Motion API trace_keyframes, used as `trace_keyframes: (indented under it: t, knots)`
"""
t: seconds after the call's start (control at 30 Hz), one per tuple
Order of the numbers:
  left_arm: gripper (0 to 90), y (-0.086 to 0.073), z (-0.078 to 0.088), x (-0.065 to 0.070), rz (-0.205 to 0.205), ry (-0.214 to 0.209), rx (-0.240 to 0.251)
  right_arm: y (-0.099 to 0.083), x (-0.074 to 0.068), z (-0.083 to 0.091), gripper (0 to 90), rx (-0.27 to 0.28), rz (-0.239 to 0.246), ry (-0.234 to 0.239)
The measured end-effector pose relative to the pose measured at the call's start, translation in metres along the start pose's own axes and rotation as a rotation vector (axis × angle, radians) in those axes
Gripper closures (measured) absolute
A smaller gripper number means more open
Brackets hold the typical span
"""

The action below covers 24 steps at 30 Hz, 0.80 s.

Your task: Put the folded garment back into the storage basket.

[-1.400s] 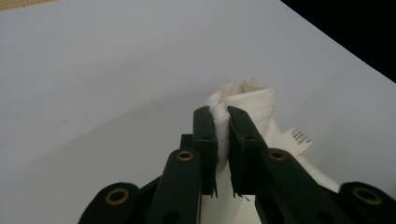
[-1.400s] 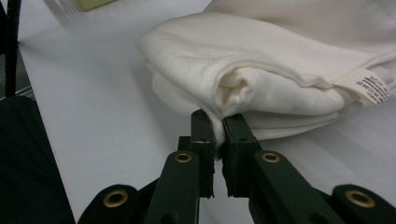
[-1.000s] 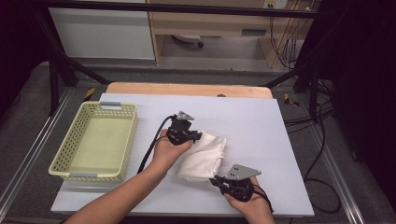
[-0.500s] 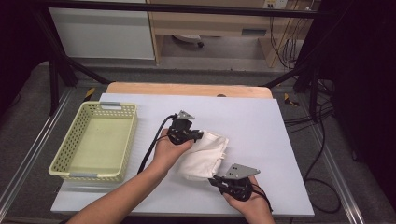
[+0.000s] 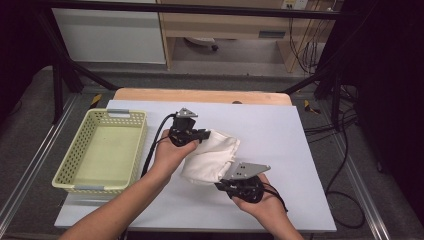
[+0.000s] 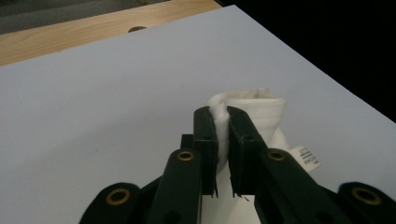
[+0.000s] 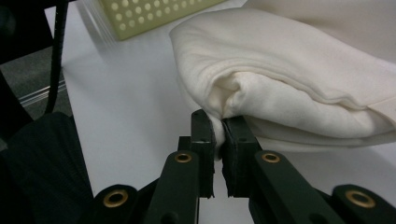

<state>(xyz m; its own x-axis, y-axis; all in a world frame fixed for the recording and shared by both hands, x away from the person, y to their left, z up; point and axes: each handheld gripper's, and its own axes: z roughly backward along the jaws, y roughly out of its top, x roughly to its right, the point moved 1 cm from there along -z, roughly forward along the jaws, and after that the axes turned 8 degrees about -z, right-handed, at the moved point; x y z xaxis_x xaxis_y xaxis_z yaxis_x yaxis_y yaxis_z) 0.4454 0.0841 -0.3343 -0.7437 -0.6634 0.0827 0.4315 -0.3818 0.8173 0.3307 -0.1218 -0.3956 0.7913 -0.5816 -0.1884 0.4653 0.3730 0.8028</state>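
A folded white cloth point(image 5: 212, 157), right of the yellow basket point(image 5: 102, 150), lies on the white tabletop point(image 5: 290, 150); left gripper point(image 6: 223, 128) and right gripper point(image 7: 218, 135) each pinch it.

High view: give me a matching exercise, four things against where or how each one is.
Things:
1. basket
2. cloth
3. left claw
4. right claw

States:
A. pinching the cloth's near edge
B. on the table's left side, nothing in it
C. folded, in the middle of the table
D. pinching the cloth's far edge

Pairs: 1-B, 2-C, 3-D, 4-A
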Motion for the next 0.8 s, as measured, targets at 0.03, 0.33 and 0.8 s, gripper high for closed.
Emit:
trace_keyframes:
  t: [0.03, 0.33, 0.8]
  knots:
    - [82.5, 0.001, 0.002, -0.001, -0.001, 0.001, -0.001, 0.004, -0.001, 0.0, 84.1, 0.002, 0.003, 0.007]
    - [82.5, 0.005, 0.023, -0.012, 0.003, 0.023, 0.029, 0.034, -0.005, -0.002, 84.0, -0.013, 0.044, 0.057]
    - [82.5, 0.004, 0.056, -0.039, 0.04, 0.057, 0.062, 0.07, -0.015, -0.017, 84.0, -0.01, 0.067, 0.094]
